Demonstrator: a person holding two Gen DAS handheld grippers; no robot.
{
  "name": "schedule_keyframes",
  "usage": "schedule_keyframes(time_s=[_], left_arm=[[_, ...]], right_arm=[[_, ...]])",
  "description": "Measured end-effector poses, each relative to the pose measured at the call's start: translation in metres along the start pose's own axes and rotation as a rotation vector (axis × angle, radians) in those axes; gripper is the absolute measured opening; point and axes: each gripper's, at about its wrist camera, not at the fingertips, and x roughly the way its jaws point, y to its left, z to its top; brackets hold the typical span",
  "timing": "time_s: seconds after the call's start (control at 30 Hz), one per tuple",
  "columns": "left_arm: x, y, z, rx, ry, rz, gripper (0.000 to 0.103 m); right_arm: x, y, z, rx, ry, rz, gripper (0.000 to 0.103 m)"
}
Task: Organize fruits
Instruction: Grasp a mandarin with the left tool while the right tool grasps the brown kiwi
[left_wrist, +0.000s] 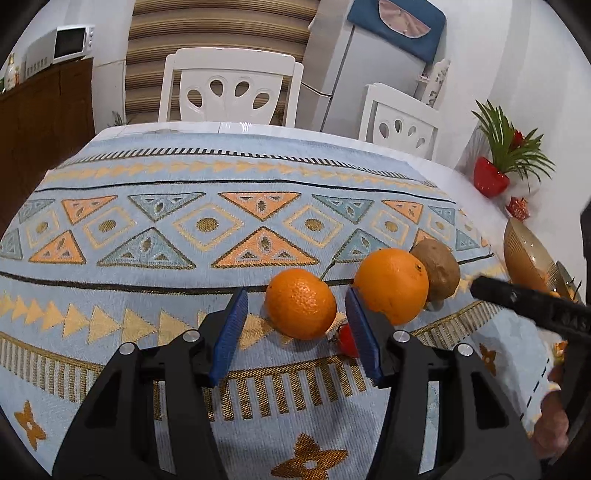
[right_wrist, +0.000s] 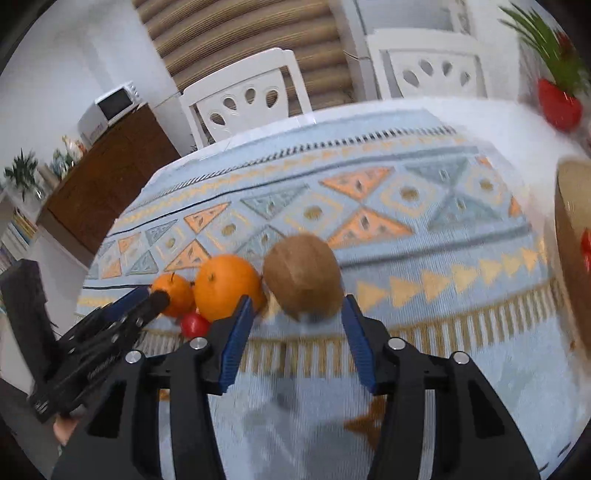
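Patterned blue tablecloth (left_wrist: 184, 229), fruit row near its front edge.
Left gripper (left_wrist: 295, 325) spread wide, small orange mandarin (left_wrist: 300, 302) just ahead between its jaws; right gripper (right_wrist: 297, 325) likewise spread before brown fuzzy kiwi (right_wrist: 303, 275). No legible writing.

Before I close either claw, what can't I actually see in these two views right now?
- Small red fruit: left wrist view, mostly behind the left claw's finger; kind unclear.
- Bowl: right wrist view, cut off by the frame edge and blurred; contents mostly unseen.
- Kiwi: left wrist view, partly hidden behind the large orange.
- Kiwi's underside: right wrist view, motion blur; contact with the tablecloth unclear.
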Motion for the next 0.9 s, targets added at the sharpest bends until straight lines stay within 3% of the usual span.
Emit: schedule_keyframes(time_s=[0.17,0.53,0.63,0.67,0.9], left_arm=[[0.003,0.001,0.005,-0.059,0.039,-0.054,0.057],[0.026,0.000,0.001,-0.053,0.074,-0.010,0.055],[0.025,-0.007,0.001,-0.013,0.059,0.019,0.050],[0.025,-0.007,0.001,-0.006,0.061,0.021,0.045],[0.018,-0.008,0.001,-0.001,0.027,0.040,0.043]], right_arm=[[0.023,-0.009,0.010,0.066,-0.001,-0.008,0.050],[0.050,-0.015,0.012,0.111,-0.018,0.073,0.062],[0.051,-0.022,0.012,0.133,-0.016,0.122,0.060],[0.052,-0.022,0.011,0.136,-0.015,0.138,0.054],[0.049,-0.032,0.008,0.176,-0.023,0.211,0.051]])
